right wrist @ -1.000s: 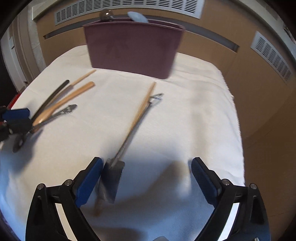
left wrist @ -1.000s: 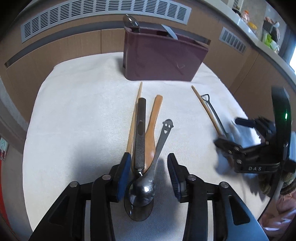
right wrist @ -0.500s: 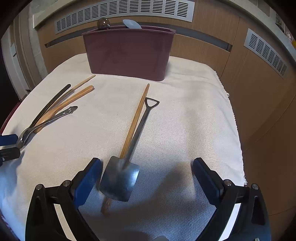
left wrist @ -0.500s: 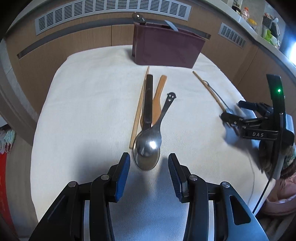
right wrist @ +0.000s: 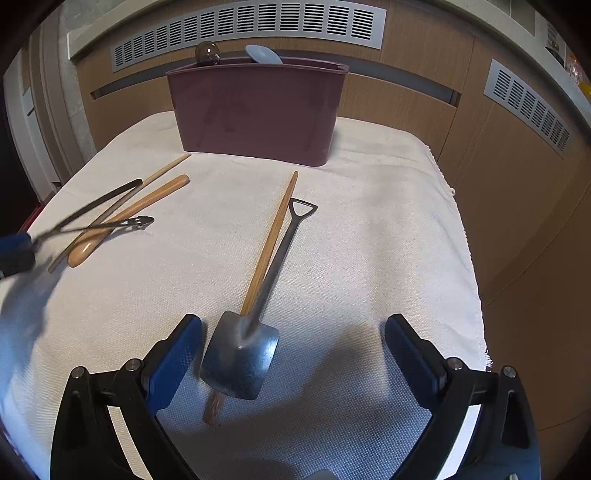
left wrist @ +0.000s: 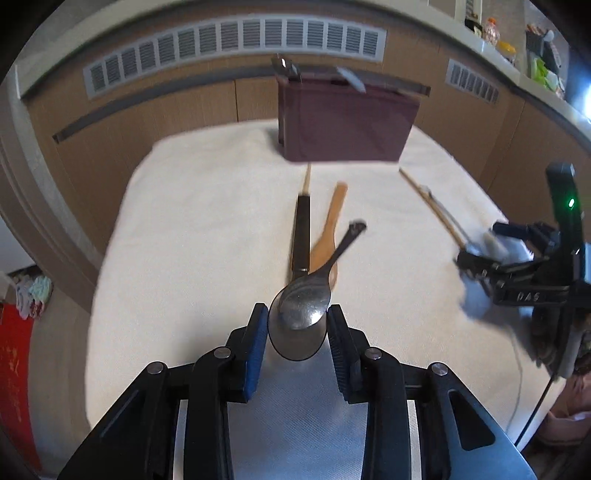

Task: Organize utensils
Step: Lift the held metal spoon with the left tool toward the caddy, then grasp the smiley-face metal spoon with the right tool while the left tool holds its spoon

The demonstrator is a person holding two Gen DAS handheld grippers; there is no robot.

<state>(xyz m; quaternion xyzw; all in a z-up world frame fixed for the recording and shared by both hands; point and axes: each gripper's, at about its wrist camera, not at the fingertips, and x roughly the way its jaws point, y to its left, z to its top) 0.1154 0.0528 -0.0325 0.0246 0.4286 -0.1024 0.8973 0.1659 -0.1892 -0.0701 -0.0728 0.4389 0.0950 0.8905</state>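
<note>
My left gripper [left wrist: 297, 325] is shut on the bowl of a metal smiley-handled spoon [left wrist: 306, 304] and holds it lifted above the white cloth; the spoon also shows at the left of the right wrist view [right wrist: 107, 226]. A black-handled utensil [left wrist: 301, 236], a wooden spoon [left wrist: 327, 229] and a chopstick [left wrist: 306, 179] lie ahead of it. My right gripper [right wrist: 293, 349] is open, its fingers either side of a shovel-shaped metal spoon [right wrist: 243, 354] lying on a chopstick [right wrist: 269, 240]. The maroon holder [right wrist: 258, 110] stands at the back with utensils in it.
The white cloth [right wrist: 388, 229] covers a table with edges near on the right and left. Wooden cabinets with vents [right wrist: 251, 26] stand behind. The right gripper shows at the right of the left wrist view [left wrist: 517, 273].
My left gripper has closed on the smiley spoon's bowl and lifted it off the cloth. My right gripper has stayed open over the shovel spoon.
</note>
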